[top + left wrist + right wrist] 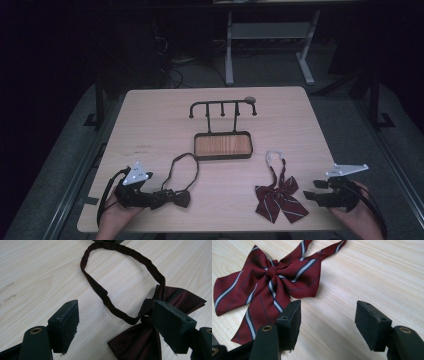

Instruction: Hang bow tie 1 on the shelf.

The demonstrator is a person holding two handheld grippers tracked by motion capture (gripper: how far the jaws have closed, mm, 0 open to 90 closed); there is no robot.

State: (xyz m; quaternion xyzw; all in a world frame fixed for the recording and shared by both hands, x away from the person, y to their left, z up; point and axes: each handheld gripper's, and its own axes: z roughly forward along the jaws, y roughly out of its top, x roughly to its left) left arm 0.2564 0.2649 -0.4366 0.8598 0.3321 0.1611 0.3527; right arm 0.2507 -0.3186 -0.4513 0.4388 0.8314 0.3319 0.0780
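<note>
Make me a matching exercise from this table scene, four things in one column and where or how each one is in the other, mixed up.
1. dark bow tie
2. striped bow tie
3. hook rack
4. wooden tray

A. far middle of the table, upright
B. by the left gripper
C. just in front of the rack
D. by the right gripper

Pairs: 1-B, 2-D, 3-A, 4-C

Bare table btwn the ties [225, 185]; stand [223, 131] blocks mid-table.

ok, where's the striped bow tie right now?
High view: striped bow tie lies flat, front right of table, ahead of the wooden tray, beside the open right gripper.
</note>
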